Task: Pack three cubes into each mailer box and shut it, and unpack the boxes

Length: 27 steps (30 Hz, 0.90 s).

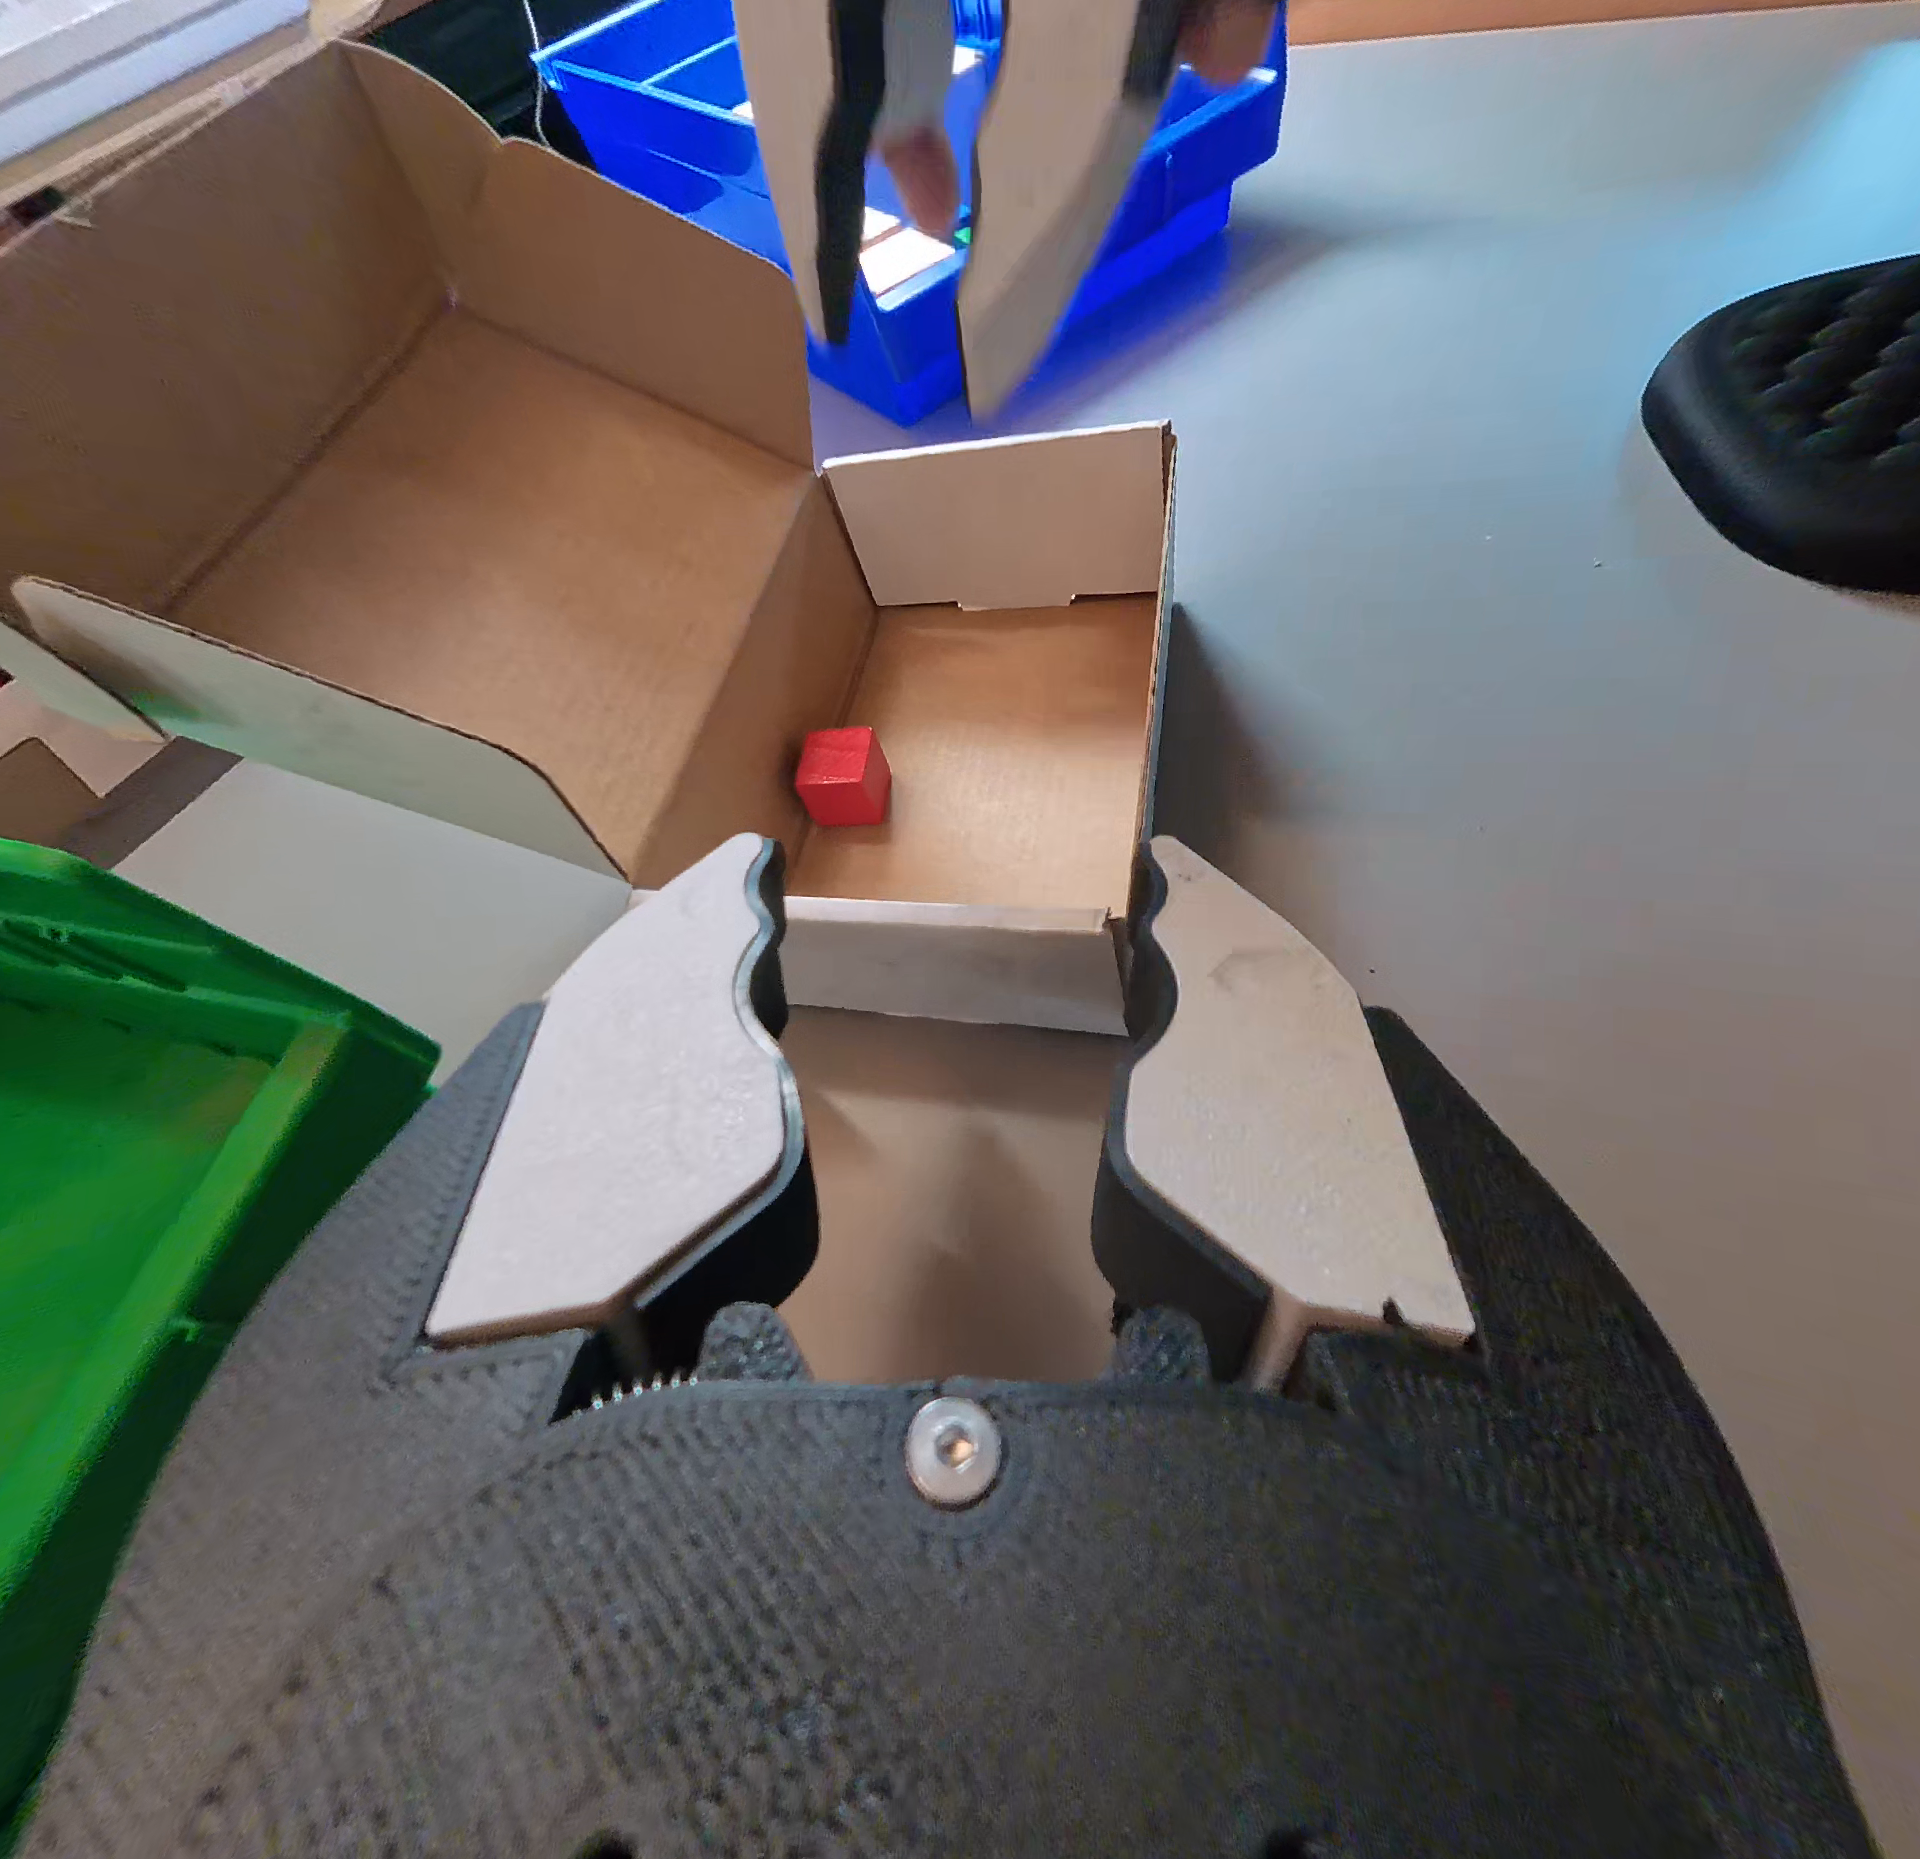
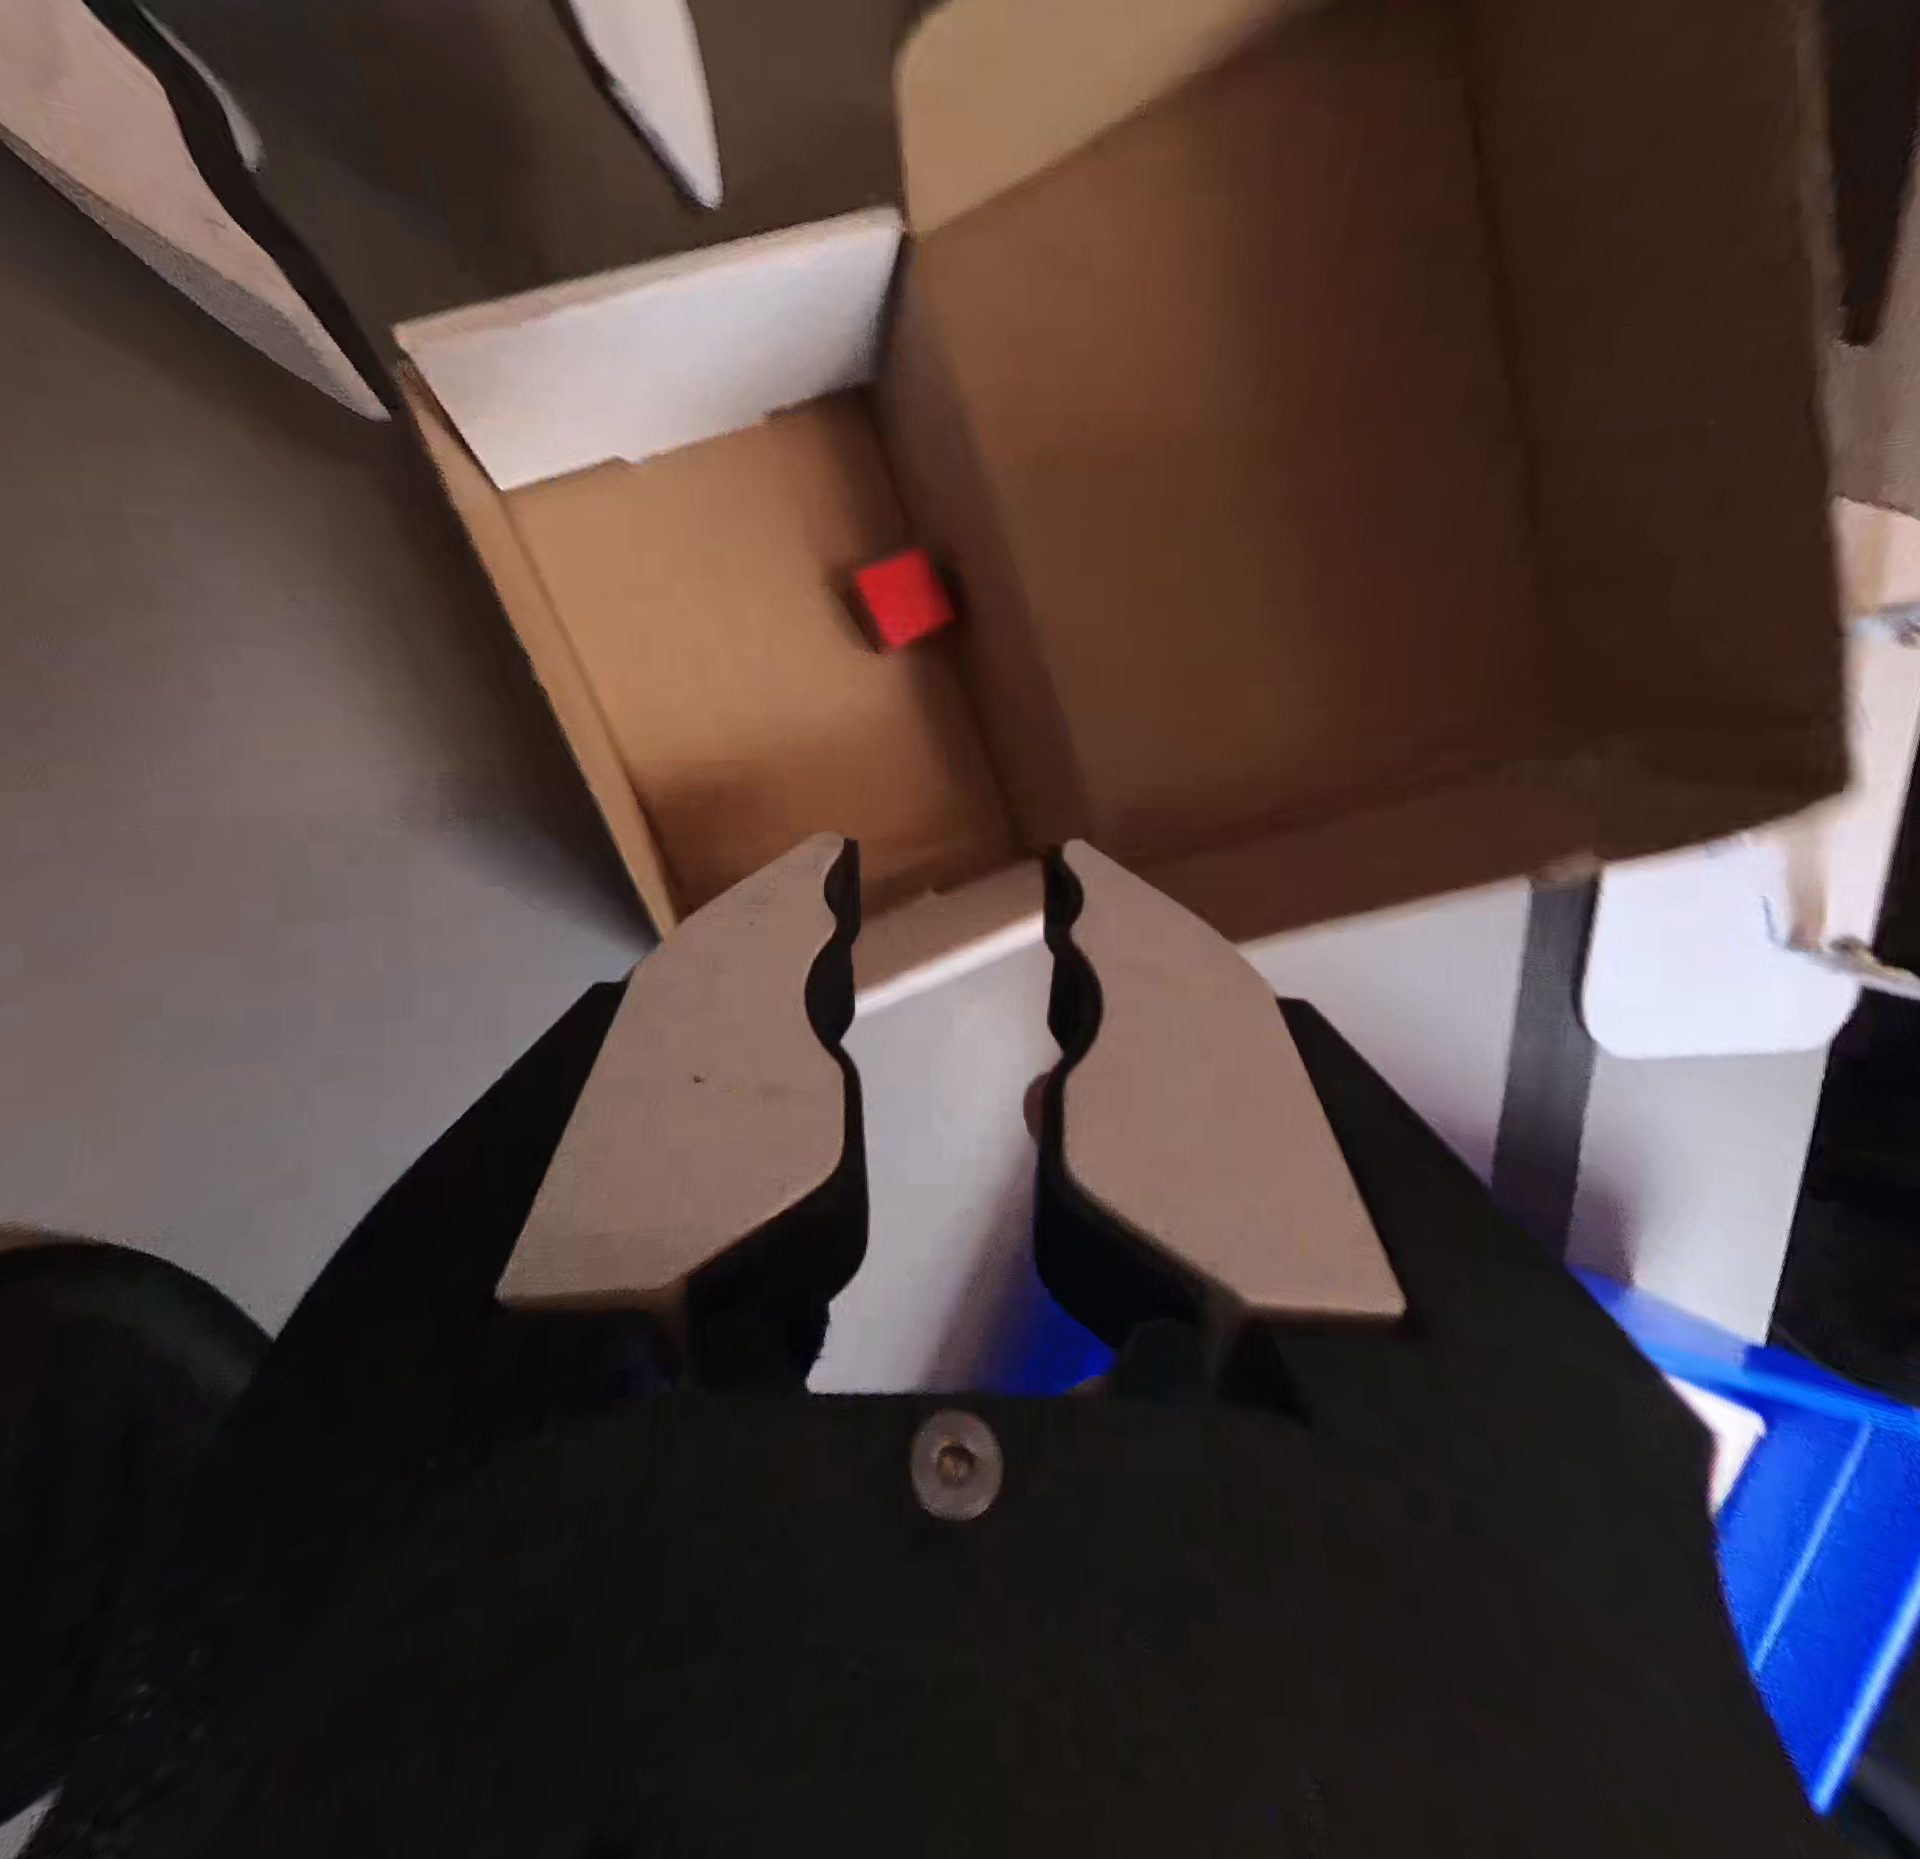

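Brown cardboard fills both views: a mailer box (image 1: 997, 729) sits open on the grey table (image 1: 1507, 666), its lid (image 1: 416, 438) thrown back on the left gripper's side. One red cube (image 1: 843, 775) rests on the box floor, tight against the wall under the lid hinge; the rest of the floor that shows is bare.

The left gripper (image 1: 956, 874) hangs over the near wall of the box, its fingers spread wide, one at each near corner, with nothing between them. Whether they touch the cardboard I cannot tell.

The right gripper (image 2: 951, 874) faces it from the far side of the box, blurred in both views. Its fingers stand narrowly apart over that end wall and grip nothing. Seen from the left wrist, it hangs above the far wall with its tips pointing down.

Behind it stands a blue bin (image 1: 1174, 199) with dividers; something pale lies inside, too blurred to name. A green bin (image 1: 156, 1134) sits just beside the left gripper, and a black padded object (image 1: 1808, 417) lies well apart at the table edge
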Available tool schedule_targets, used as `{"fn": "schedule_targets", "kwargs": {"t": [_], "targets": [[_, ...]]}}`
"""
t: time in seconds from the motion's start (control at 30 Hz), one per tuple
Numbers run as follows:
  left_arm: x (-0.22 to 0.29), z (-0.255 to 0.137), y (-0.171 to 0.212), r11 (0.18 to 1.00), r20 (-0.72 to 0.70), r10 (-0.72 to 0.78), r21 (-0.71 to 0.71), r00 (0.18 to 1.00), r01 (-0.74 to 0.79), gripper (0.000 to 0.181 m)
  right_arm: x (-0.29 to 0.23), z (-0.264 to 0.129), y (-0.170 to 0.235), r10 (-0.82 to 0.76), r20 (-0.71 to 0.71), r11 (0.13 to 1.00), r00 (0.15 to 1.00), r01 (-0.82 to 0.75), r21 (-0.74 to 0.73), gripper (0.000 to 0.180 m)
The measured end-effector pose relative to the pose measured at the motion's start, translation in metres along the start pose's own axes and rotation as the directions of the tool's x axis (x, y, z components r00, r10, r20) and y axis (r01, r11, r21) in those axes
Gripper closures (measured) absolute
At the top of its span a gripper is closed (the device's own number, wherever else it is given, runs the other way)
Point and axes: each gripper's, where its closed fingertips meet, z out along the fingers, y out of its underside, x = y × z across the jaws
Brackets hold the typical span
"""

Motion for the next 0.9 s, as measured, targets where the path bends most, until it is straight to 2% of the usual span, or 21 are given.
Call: {"fn": "schedule_targets", "kwargs": {"t": [0.17, 0.33, 0.6, 0.73, 0.9], "targets": [[-0.002, -0.004, -0.003, 1.0, 0.007, 0.001, 0.017, 1.0, -0.001, 0.118, -0.028, 0.055, -0.017, -0.064, 0.043, 0.993, 0.997, 0.068, -0.101, 0.144], [-0.006, -0.006, -0.002, 1.0, 0.01, 0.002, 0.019, 1.0, -0.002, 0.118, -0.026, 0.083, -0.022, -0.098, 0.034, 0.986, 0.995, 0.101, -0.133, 0.144], [-0.01, -0.008, -0.003, 1.0, 0.016, 0.005, 0.025, 1.0, -0.005, 0.118, -0.019, 0.098, -0.023, -0.138, -0.002, 0.982, 0.99, 0.136, -0.131, 0.146], [-0.01, -0.006, 0.0, 1.0, 0.01, 0.007, 0.016, 1.0, -0.007, 0.118, -0.028, 0.092, -0.022, -0.127, 0.054, 0.981, 0.99, 0.133, -0.139, 0.158], [-0.009, -0.005, 0.001, 1.0, 0.009, 0.01, 0.01, 1.0, -0.01, 0.119, -0.03, 0.088, -0.018, -0.142, 0.084, 0.975, 0.986, 0.154, -0.159, 0.15]]}}
